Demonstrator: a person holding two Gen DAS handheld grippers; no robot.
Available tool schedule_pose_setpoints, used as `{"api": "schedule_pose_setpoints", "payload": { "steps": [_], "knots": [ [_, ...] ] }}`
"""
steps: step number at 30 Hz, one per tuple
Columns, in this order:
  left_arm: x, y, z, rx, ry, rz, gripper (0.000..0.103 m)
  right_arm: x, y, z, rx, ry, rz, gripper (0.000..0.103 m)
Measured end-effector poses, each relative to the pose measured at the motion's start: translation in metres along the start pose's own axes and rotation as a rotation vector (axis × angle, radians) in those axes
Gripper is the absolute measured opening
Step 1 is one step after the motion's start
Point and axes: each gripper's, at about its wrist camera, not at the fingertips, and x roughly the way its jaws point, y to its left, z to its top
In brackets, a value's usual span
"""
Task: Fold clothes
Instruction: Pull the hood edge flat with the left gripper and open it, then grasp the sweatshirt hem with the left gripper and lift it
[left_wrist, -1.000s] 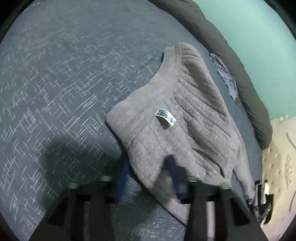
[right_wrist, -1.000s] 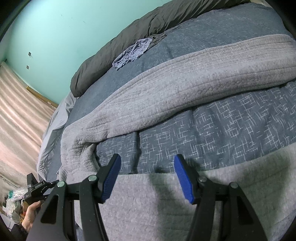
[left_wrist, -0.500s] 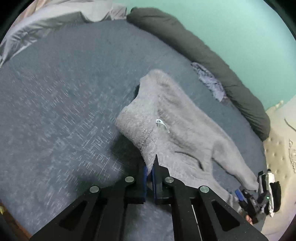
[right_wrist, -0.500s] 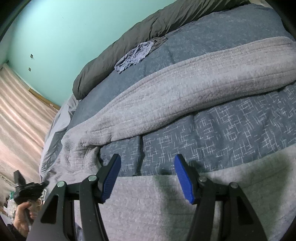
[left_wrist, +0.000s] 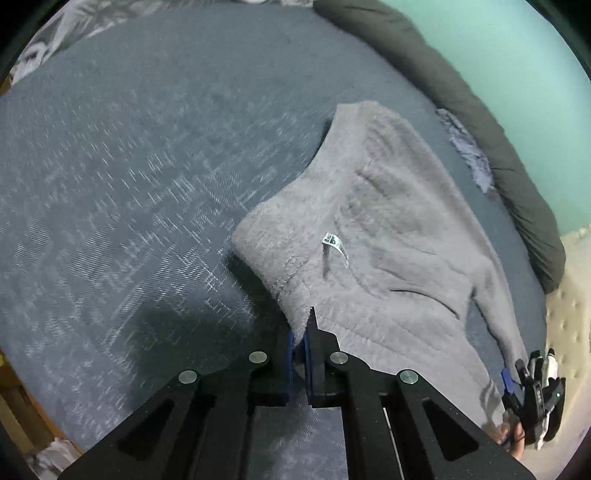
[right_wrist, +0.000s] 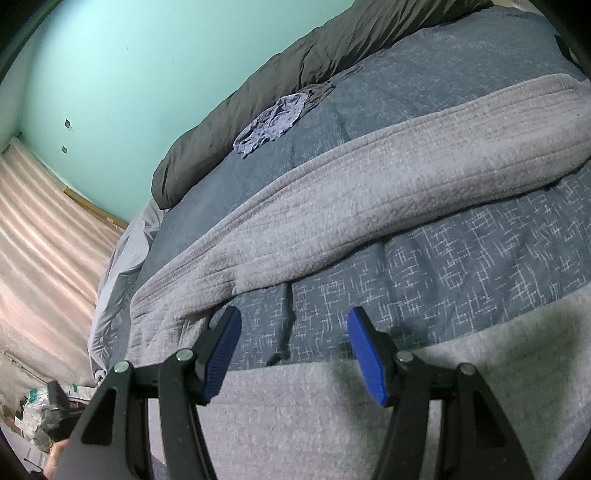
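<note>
L hand-held gripper (left_wrist: 300, 341): jaws pressed together, pinching a corner of the grey sweater (left_wrist: 376, 229), which is pulled up into a peak right at the tips. Jaws just closed on it. Rest of sweater spreads ahead and to the right of the L gripper, flat on the bed (left_wrist: 129, 166) w/ dark blue-grey patterned cover. Small white label (left_wrist: 335, 245) sits on the sweater just ahead of the tips. One sleeve trails off to the far right toward the other gripper, seen at the right edge.

R hand-held gripper (right_wrist: 295, 354): jaws spread wide, nothing between the blue pads (right_wrist: 365, 354). Grey sweater fabric lies right under the fingers; pads not pressing on it. Ahead of the tips a strip of bed cover, then a long grey sleeve/band of the sweater running across. Further ahead a small crumpled blue-grey cloth (right_wrist: 273, 122), beside a dark grey rolled duvet (right_wrist: 280, 74) along the mint wall (right_wrist: 129, 55).
</note>
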Motion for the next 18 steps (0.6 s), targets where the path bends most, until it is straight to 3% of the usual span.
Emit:
{"api": "schedule_pose_setpoints", "payload": {
  "steps": [3,7,12,18],
  "knots": [
    [0.007,-0.008,0.009,-0.010,0.006,0.002,0.011,0.003,-0.001,0.000,-0.003,0.006,-0.006,0.061],
    [-0.006,-0.012,0.024,0.011,-0.033,0.031,0.035,0.007,-0.002,-0.002,-0.004,0.015,-0.013,0.061],
    [-0.024,0.003,0.043,0.017,-0.091,0.058,0.055,0.012,0.000,-0.005,-0.020,0.025,-0.026,0.061],
    [0.004,-0.011,0.075,0.085,-0.054,0.058,0.055,0.015,0.003,-0.009,-0.042,0.031,-0.036,0.061]
  ]
}}
